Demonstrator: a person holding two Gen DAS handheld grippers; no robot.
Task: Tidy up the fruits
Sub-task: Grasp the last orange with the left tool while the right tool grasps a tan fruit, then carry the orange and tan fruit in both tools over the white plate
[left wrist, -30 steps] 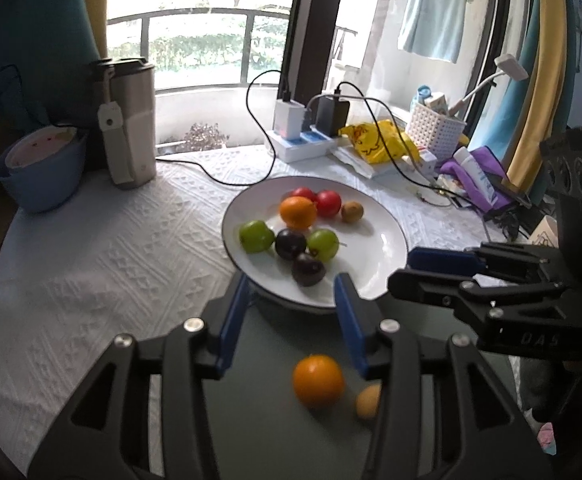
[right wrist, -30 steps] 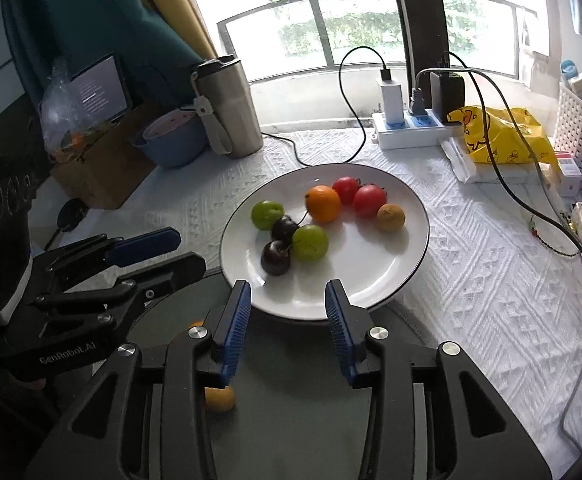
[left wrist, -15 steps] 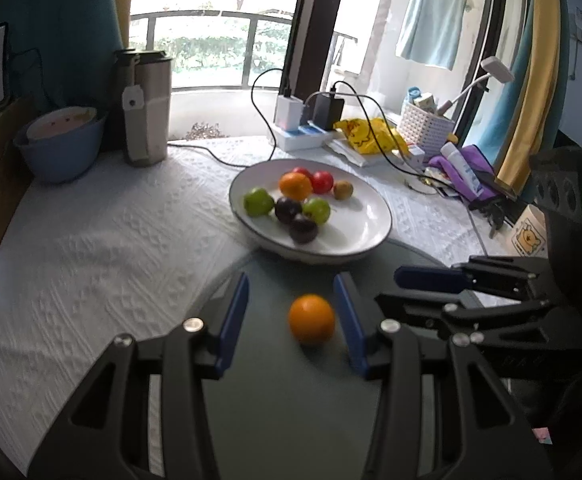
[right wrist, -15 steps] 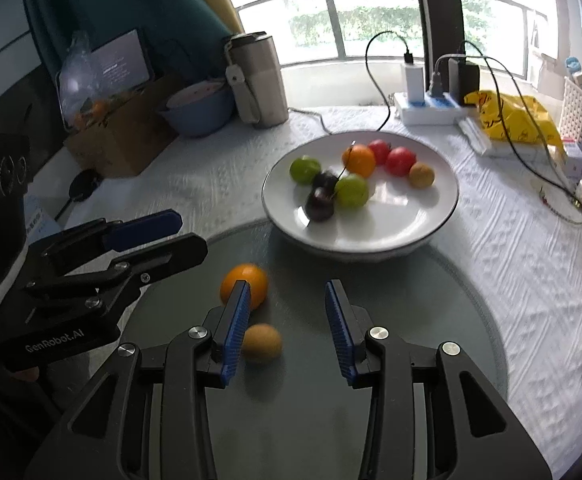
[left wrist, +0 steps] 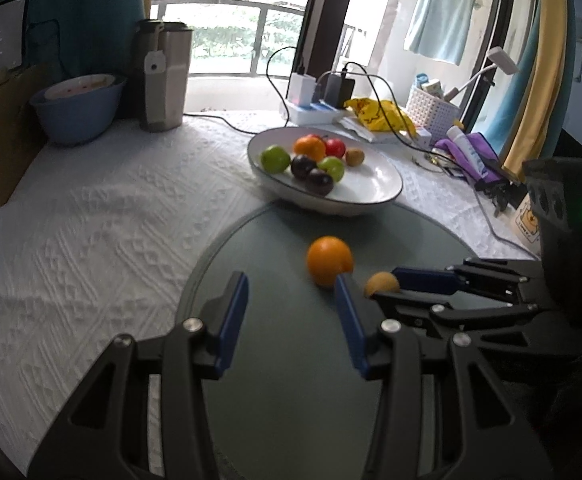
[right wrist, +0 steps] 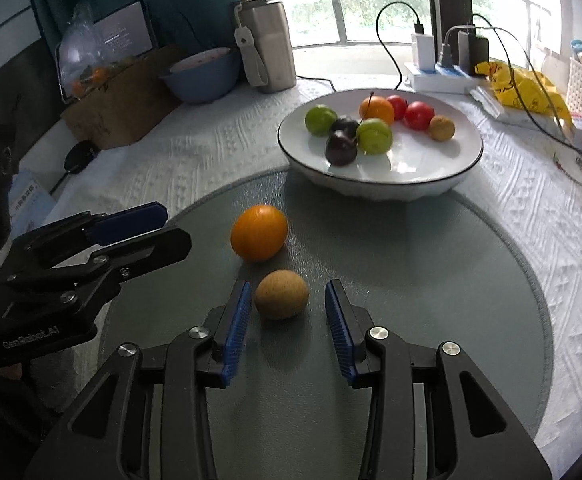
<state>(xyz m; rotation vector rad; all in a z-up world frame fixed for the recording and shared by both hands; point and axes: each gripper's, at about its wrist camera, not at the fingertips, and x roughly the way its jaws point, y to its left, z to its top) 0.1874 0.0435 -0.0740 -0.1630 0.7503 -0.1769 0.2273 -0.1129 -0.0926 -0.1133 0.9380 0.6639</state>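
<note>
On the grey round mat [right wrist: 411, 264], an orange [right wrist: 259, 233] and a small brown kiwi [right wrist: 281, 294] lie just beside each other, apart from the white bowl [right wrist: 379, 184] at the mat's far edge. The right claw [right wrist: 287, 304] is spread, its 2 blue pads on either side of the kiwi without touching it. The left claw [left wrist: 291, 300] is also spread with nothing between its pads; the orange [left wrist: 329, 261] sits just beyond its right pad. The bowl holds 2 green fruits, 2 dark plums, 1 orange, 2 red fruits and 1 brown fruit. The mat lies on a counter with a white textured cloth [left wrist: 91, 240].
</note>
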